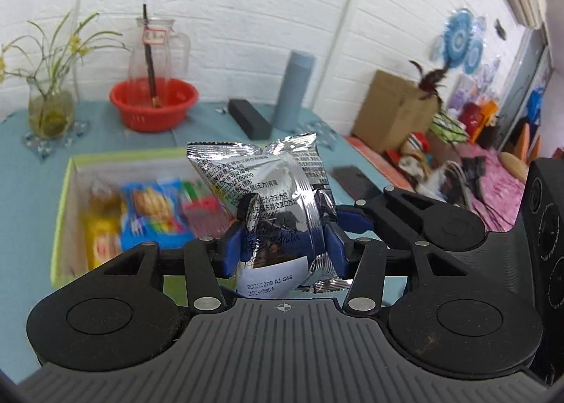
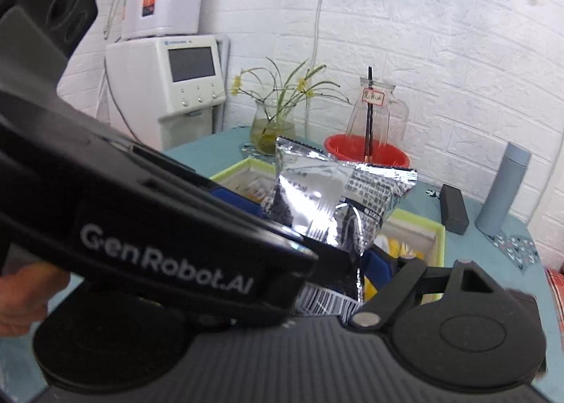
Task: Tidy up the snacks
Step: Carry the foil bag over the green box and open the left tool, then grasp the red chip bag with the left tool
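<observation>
My left gripper (image 1: pixel 285 237) is shut on a silver foil snack packet (image 1: pixel 271 198), gripping it with its blue pads and holding it upright above the table. Behind and to the left lies a pale green box (image 1: pixel 63 191) with several colourful snack packets (image 1: pixel 148 212) inside. In the right wrist view the same silver packet (image 2: pixel 328 198) is held over the box (image 2: pixel 437 237). The left gripper's black body (image 2: pixel 169 255) crosses in front and hides most of my right gripper's fingers; a blue pad (image 2: pixel 379 267) shows beside the packet.
A red basket (image 1: pixel 153 103) with a glass jug (image 1: pixel 157 47), a plant vase (image 1: pixel 49 110), a grey-blue bottle (image 1: pixel 294 89) and a black box (image 1: pixel 248 117) stand at the back of the teal table (image 1: pixel 21 142). A cardboard box (image 1: pixel 391 110) and clutter lie at right.
</observation>
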Demonstrator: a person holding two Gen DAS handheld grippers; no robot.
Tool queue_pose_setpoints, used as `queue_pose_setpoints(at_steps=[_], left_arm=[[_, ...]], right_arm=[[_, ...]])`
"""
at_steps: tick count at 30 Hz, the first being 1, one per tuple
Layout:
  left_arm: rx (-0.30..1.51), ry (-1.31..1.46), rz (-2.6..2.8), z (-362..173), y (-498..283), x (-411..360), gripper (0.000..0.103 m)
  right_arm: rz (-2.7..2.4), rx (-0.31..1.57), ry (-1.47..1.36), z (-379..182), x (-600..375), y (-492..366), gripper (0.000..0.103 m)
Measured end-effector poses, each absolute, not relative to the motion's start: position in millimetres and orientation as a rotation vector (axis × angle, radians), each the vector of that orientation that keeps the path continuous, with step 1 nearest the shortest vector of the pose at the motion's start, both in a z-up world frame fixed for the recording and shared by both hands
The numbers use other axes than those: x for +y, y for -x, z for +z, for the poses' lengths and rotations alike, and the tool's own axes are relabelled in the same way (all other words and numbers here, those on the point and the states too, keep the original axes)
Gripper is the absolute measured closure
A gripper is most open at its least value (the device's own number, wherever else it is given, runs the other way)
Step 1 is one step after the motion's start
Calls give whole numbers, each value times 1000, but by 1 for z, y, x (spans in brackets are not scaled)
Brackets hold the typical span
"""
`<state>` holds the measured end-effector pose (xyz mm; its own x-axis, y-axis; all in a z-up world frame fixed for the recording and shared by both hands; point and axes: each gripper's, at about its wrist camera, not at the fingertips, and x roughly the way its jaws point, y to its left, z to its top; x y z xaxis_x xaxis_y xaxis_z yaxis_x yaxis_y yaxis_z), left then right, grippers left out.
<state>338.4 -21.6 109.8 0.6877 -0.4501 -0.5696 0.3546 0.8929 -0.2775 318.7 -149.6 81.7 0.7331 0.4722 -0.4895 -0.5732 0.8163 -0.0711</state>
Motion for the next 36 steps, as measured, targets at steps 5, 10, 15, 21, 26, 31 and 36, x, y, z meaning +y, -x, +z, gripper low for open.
queue_pose_setpoints(at_steps=[5, 10, 15, 21, 26, 31, 36], left_arm=[[789, 206, -427, 81, -418, -8, 72], [813, 249, -432, 48, -438, 4, 52], [711, 216, -423, 68, -409, 4, 40], [523, 236, -425, 118, -331, 23, 23], [487, 297, -421, 104, -254, 48, 18], [625, 345, -338, 44, -209, 67, 22], [728, 335, -281, 10, -207, 82, 38]], right_arm=[[597, 599, 222, 59, -138, -393, 18], [615, 676, 130, 30, -143, -415, 12], [610, 639, 106, 45, -150, -397, 10], [546, 462, 135, 85, -183, -316, 10], [631, 483, 47, 60, -191, -235, 10], [712, 658, 41, -1, -159, -199, 10], [704, 709, -32, -21, -148, -168, 10]])
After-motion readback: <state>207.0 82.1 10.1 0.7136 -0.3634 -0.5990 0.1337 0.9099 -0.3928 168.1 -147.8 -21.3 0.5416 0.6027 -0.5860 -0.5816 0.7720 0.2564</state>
